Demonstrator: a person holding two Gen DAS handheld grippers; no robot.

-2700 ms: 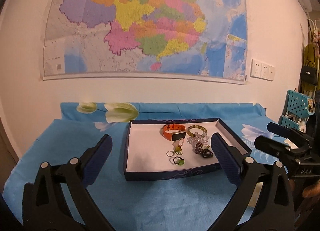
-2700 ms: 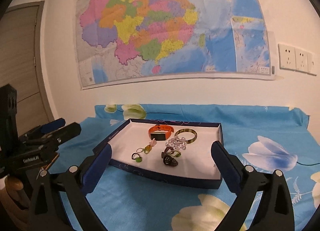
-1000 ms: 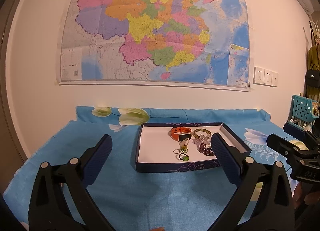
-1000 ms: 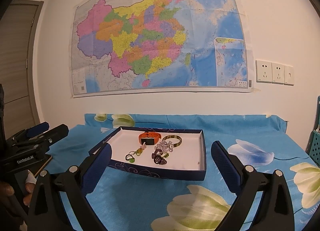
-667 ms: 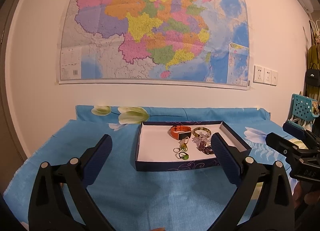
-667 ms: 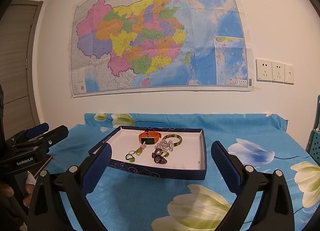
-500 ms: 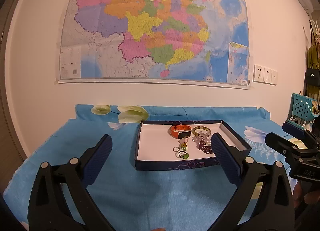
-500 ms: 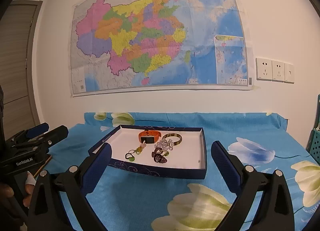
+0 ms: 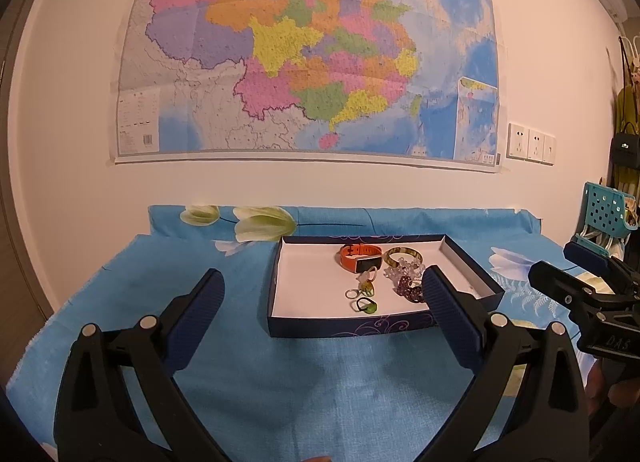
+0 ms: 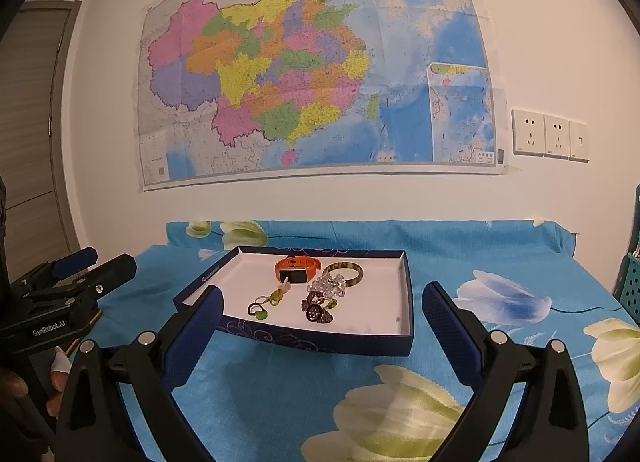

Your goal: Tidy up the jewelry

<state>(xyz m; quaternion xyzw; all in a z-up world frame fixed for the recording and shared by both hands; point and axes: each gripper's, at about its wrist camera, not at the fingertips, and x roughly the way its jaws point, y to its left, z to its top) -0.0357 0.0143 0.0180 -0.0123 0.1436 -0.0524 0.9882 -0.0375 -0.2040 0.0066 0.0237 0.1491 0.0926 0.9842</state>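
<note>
Well short of the tray (image 9: 344, 329) edge, left gripper (image 9: 322, 308) and right gripper (image 10: 318, 320) hover with jaws apart.

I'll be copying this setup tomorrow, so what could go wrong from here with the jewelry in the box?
The bead bracelet, dark brooch and green bangle lie bunched together, so a grab may snag a neighbour. The rings are small and flat, so wide jaws may slip off them. The shallow box sits loose on the cloth and might slide if nudged.

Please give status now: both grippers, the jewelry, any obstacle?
Left gripper open, empty. Right gripper open, empty, short of the tray. Jewelry lies in tray: orange band, green bangle. Nothing blocks.
</note>
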